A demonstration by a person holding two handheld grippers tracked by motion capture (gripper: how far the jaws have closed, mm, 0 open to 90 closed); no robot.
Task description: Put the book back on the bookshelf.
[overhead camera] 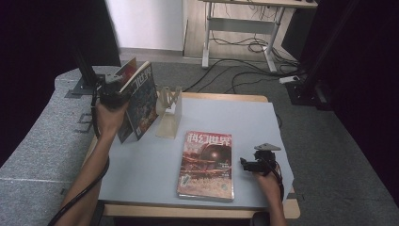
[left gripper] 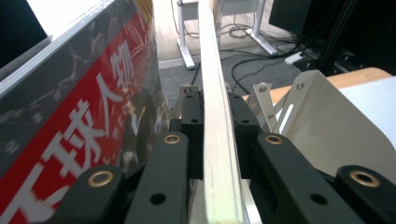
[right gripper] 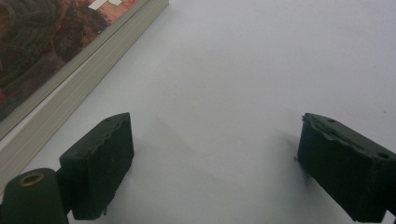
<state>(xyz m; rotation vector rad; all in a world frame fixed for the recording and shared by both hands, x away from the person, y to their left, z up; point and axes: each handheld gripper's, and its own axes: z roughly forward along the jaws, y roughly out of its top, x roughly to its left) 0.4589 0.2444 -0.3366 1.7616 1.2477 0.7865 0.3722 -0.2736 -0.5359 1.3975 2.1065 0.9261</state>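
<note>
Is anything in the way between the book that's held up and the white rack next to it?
Nothing visible. The left gripper holds the upright book beside the white rack, with only bare table between them.

Red-titled magazine (overhead camera: 206, 165) on pale grey table (overhead camera: 254, 122).

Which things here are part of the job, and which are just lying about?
In the job:
- left hand-held gripper, clamped on a magazine
- white stand beside it
- magazine stack on the table

Lying about:
- floor cables
- far desk
</note>
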